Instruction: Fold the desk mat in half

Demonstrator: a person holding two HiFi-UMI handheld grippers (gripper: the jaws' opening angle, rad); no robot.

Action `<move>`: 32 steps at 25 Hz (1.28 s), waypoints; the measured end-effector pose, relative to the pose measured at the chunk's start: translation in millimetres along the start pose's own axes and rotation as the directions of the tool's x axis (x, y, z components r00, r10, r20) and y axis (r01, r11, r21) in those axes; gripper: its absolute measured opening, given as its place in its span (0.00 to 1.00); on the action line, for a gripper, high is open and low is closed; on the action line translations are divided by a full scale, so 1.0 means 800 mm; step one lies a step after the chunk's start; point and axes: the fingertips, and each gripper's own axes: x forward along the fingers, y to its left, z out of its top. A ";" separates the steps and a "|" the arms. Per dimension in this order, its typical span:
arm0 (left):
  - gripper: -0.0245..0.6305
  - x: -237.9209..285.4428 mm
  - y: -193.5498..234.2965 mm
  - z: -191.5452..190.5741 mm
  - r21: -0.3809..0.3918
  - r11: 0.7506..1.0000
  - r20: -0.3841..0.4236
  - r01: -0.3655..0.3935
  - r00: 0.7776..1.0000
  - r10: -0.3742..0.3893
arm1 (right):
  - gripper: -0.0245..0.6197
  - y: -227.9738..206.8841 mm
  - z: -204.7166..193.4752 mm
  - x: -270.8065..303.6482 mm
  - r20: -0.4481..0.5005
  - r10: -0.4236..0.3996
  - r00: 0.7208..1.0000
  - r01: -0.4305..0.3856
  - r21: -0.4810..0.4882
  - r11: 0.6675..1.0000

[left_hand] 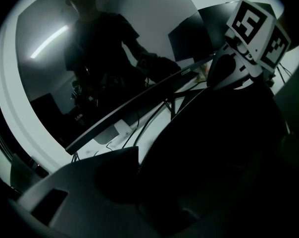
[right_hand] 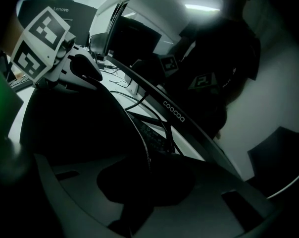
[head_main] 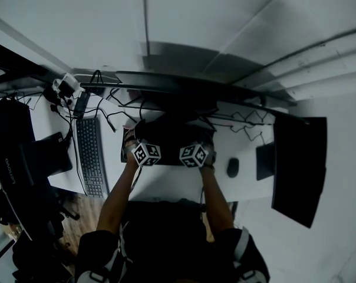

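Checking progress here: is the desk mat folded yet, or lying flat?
Mid-fold: both gripper views show the desk mat bowed upward, its stitched edge clamped in the left gripper and the right gripper.

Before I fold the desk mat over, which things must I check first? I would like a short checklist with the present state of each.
1. The left gripper holds the desk mat: ok, the mat's edge sits between its jaws.
2. The right gripper holds the mat: ok, the stitched edge runs between its jaws.
3. The mouse is apart from the mat: ok, it lies to the right.
4. The keyboard is apart from the mat: ok, it lies to the left.
5. The cables are free of the mat's far edge: cannot tell, too dark there.
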 end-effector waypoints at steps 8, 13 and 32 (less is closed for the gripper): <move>0.25 -0.009 0.013 0.006 -0.045 0.998 0.046 -0.036 0.998 0.038 | 0.13 -0.004 0.007 -0.003 0.019 -0.029 0.999 0.029 0.017 0.999; 0.25 -0.036 0.016 0.008 -0.101 0.995 0.071 -0.017 0.997 0.025 | 0.13 -0.004 0.014 -0.020 0.035 -0.039 0.999 0.037 0.044 0.998; 0.05 -0.364 0.070 0.063 -0.300 0.949 0.481 0.094 0.874 0.066 | 0.12 0.050 0.106 -0.338 0.370 -0.121 0.921 -0.118 0.561 0.819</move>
